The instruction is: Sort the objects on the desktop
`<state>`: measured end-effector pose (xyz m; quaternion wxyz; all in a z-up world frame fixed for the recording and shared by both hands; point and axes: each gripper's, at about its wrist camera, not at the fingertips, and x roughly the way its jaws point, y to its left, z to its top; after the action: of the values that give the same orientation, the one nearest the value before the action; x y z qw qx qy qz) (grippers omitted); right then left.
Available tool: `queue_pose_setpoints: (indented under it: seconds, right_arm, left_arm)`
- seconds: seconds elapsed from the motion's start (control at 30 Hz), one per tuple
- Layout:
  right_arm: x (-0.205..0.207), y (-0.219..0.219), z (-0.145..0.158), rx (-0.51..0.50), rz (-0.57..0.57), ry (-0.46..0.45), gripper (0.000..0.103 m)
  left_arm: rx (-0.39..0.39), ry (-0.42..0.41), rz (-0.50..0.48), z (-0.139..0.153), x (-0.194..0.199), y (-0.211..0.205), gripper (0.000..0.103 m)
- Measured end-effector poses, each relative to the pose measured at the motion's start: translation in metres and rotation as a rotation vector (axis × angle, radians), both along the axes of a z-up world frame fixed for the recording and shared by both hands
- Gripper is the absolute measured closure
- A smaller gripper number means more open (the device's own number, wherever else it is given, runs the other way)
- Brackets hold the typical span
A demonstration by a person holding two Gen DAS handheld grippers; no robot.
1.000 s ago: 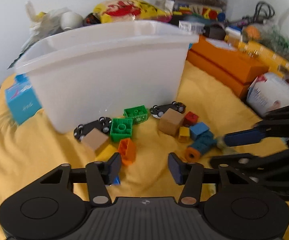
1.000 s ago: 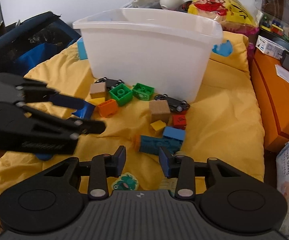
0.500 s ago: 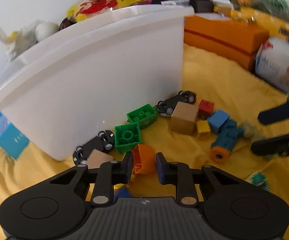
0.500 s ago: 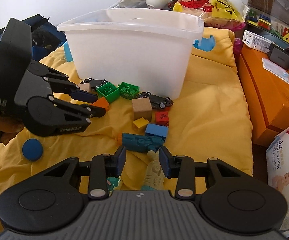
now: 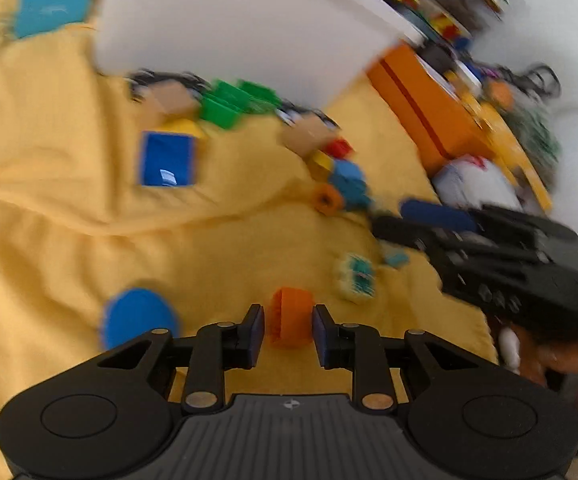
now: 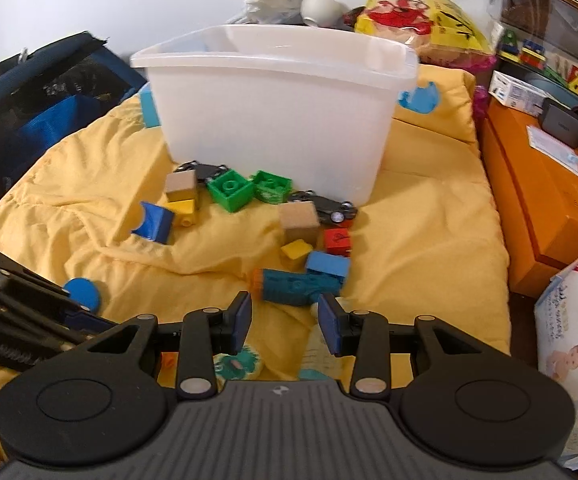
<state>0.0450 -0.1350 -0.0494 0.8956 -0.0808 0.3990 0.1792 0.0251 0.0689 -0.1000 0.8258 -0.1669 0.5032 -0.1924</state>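
My left gripper [image 5: 288, 329] hangs low over the yellow blanket with an orange brick [image 5: 291, 318] between its fingers. The jaws are opening, and a thin gap shows beside the left pad. A blue disc [image 5: 139, 316] lies just to its left. My right gripper [image 6: 285, 320] stands open and holds nothing, just short of a teal cylinder toy [image 6: 293, 284]. Further off, by the white bin [image 6: 273, 112], lie green bricks [image 6: 231, 190], a blue wedge block [image 6: 155, 222], wooden cubes [image 6: 299, 222], a red block [image 6: 337, 240] and black toy cars [image 6: 325, 208]. The left wrist view is blurred.
An orange box [image 6: 549, 200] borders the blanket on the right, with a wipes packet [image 6: 573, 340] in front of it. A dark blue bag [image 6: 49, 92] sits at the left edge. Bags and toys are piled behind the bin. A small teal card [image 5: 355, 276] lies between the grippers.
My left gripper closed around the orange brick at the pile, rolled, and drew back with it to the near part of the blanket. Its jaws now stand a little wider. The right gripper stayed put.
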Motion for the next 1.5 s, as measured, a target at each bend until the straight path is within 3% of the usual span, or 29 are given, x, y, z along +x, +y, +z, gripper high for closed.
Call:
queue_pose_setpoints:
  seconds: [0.07, 0.17, 0.3, 0.4, 0.9, 1.5]
  right_arm:
    - [-0.003, 0.006, 0.0, -0.001, 0.015, 0.002, 0.062]
    - [-0.008, 0.013, 0.0, -0.005, 0.034, 0.002, 0.062]
    - [-0.01, 0.019, 0.0, -0.013, 0.041, -0.003, 0.061]
    - [-0.013, 0.021, 0.002, -0.022, 0.036, -0.011, 0.061]
    - [-0.03, 0.009, 0.0, -0.036, -0.013, 0.009, 0.057]
    - [-0.031, 0.021, 0.0, -0.052, 0.04, 0.005, 0.057]
  left_arm:
    - [0.123, -0.087, 0.017, 0.011, -0.008, 0.001, 0.055]
    - [0.356, -0.255, -0.068, 0.026, -0.026, -0.015, 0.054]
    - [0.459, -0.384, -0.206, 0.035, -0.047, -0.037, 0.053]
    - [0.459, -0.381, -0.249, 0.033, -0.047, -0.049, 0.054]
    - [0.431, -0.353, -0.185, 0.035, -0.048, -0.042, 0.054]
    - [0.438, -0.312, -0.147, 0.022, -0.04, -0.04, 0.054]
